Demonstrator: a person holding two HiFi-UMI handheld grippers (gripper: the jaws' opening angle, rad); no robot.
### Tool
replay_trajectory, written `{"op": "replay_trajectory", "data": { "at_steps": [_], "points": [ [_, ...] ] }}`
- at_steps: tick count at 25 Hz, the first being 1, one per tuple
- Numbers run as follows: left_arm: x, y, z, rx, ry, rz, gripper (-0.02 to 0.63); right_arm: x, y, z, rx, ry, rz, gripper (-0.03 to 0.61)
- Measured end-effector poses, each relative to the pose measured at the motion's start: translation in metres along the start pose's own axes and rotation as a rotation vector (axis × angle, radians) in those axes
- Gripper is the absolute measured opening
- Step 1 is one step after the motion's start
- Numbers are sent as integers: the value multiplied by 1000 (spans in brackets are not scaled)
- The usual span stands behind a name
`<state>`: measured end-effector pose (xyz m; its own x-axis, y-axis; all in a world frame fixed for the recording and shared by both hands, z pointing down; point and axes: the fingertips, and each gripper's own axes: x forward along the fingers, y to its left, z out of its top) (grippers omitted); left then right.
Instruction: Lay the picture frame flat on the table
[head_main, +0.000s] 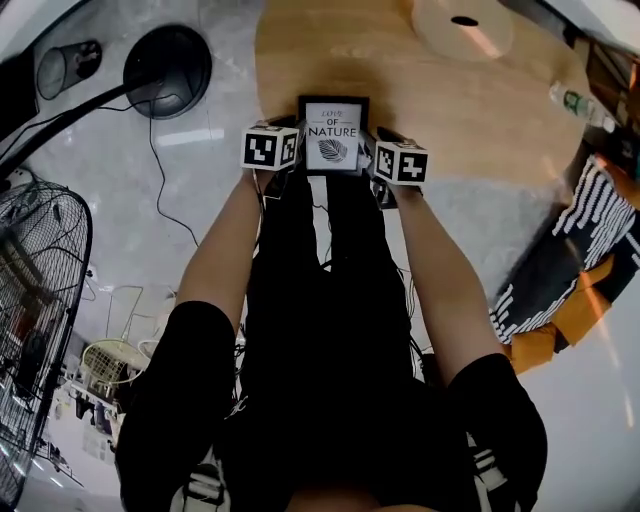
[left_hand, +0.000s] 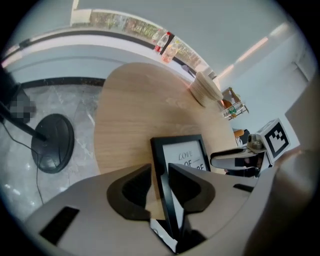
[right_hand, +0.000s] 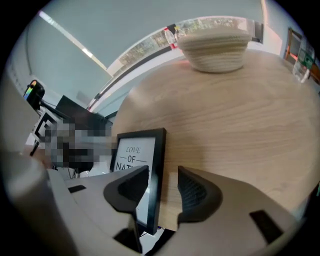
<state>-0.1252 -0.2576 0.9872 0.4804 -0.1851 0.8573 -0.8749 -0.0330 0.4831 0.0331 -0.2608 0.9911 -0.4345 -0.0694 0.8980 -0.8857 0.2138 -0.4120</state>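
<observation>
While the left gripper and right gripper straddled its side edges, jaws unclenched, the picture frame lay between them at the wooden table's near edge, long axis pointing away.

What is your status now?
Left gripper open, right gripper open, astride the picture frame. Frame face up at table's near edge. Nothing in the way.

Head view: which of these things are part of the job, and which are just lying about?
Part of the job: picture frame; wooden table it rests on; left gripper and right gripper, one at each side edge of the frame.

Just lying about: woven basket; water bottle; fan; black stand base.
</observation>
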Motion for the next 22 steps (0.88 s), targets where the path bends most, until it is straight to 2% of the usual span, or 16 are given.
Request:
{"op": "replay_trajectory", "data": {
  "at_steps": [2,6,8,10,12,14,18,22],
  "points": [
    [-12,1,18,37,-77,31,181,-13,4,14,-56,-39,7,186],
    [-59,-10,49,108,-160,76,185,-63,34,53,-152,-151,29,155],
    [-92,-25,67,147,-221,99,160,-96,55,73,-187,-228,46,129],
    [-128,-49,88,202,-305,120,72,-132,75,91,-203,-309,71,79],
    [-164,-78,109,260,-384,132,44,-171,96,111,-219,-403,86,42],
    [-201,-107,127,295,-457,139,38,-212,117,130,-238,-492,93,15],
    [-275,-160,150,319,-578,124,38,-297,153,152,-265,-624,84,15],
    [-354,-202,168,331,-685,164,34,-380,185,169,-314,-753,57,14]
  ]
}}
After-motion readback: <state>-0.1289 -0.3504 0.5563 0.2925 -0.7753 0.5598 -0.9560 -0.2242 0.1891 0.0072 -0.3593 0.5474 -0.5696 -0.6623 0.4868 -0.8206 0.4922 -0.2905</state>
